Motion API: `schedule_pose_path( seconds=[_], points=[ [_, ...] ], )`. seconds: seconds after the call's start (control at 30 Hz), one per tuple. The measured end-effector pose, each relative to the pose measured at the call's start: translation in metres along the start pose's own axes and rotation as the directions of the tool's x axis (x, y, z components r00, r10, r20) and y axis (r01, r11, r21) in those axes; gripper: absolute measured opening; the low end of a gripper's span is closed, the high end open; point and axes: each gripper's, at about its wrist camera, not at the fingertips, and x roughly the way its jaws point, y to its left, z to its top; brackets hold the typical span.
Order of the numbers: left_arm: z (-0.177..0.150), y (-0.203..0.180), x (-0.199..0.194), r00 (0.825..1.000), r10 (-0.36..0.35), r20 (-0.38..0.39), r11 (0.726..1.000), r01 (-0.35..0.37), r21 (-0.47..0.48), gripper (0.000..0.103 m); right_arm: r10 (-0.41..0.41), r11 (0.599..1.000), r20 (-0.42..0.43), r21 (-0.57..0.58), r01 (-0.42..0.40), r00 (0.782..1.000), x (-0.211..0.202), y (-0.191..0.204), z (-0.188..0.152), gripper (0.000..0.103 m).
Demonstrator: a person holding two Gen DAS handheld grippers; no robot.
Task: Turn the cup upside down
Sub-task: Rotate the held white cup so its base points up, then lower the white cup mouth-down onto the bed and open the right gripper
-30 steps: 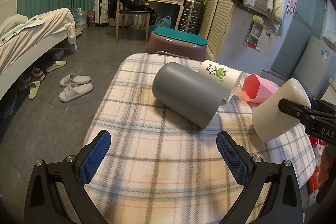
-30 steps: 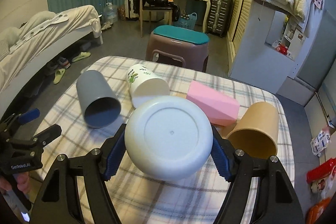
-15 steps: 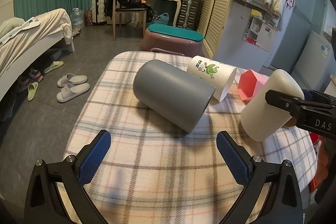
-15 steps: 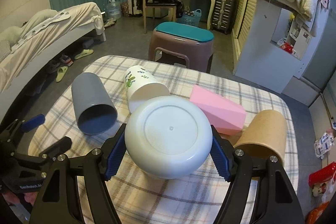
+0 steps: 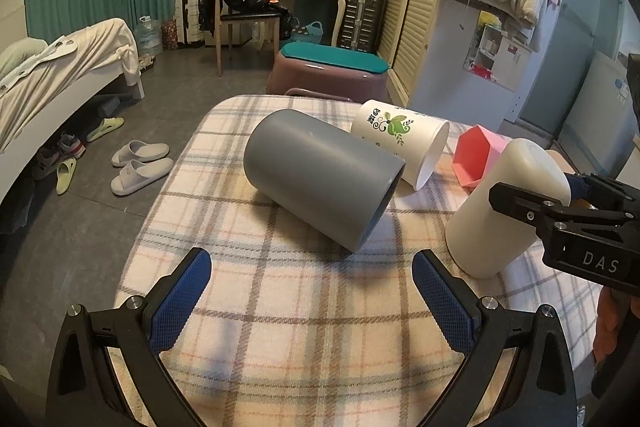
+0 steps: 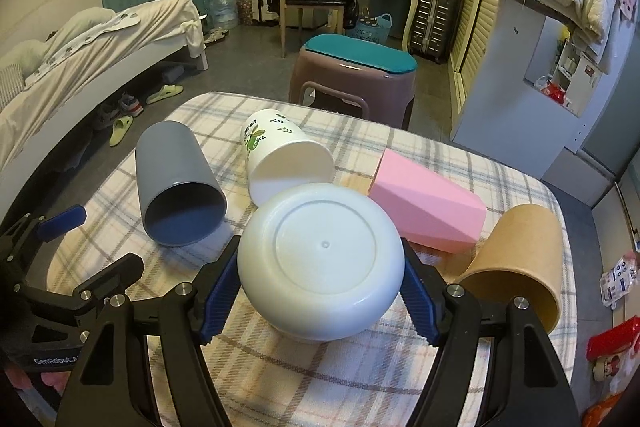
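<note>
- On the checked cloth of the counter (image 6: 400, 379), the right hand-held gripper (image 6: 322, 283) is closed around the white cup (image 6: 320, 263); both blue pads press on its sides, and its flat base faces the right wrist camera;
- from the left wrist view the white cup (image 5: 506, 205) is tilted, base up and mouth down toward the cloth; its lower rim seems to touch or nearly touch the counter, but I cannot tell which;
- so the turning looks almost done; what is left, in my judgement, is to bring the cup fully vertical on its mouth and then release it;
- the left hand-held gripper (image 5: 312, 291) is wide open and holds nothing; it hovers over the near part of the counter;
- four other cups lie on their sides and are not yet turned: the grey cup (image 5: 320, 179), the leaf-printed cup (image 5: 400, 143), the pink cup (image 6: 428, 207) and the brown cup (image 6: 516, 259).
</note>
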Motion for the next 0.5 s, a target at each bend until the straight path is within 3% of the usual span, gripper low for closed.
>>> schedule_pose_path(
  seconds=[0.5],
  points=[
    [-0.011,-0.012,-0.021,0.999,0.037,0.023,0.999,-0.037,0.0,0.103,0.0,1.0,0.03,-0.001,0.0,1.0,-0.002,-0.002,-0.003,0.073]
  ],
)
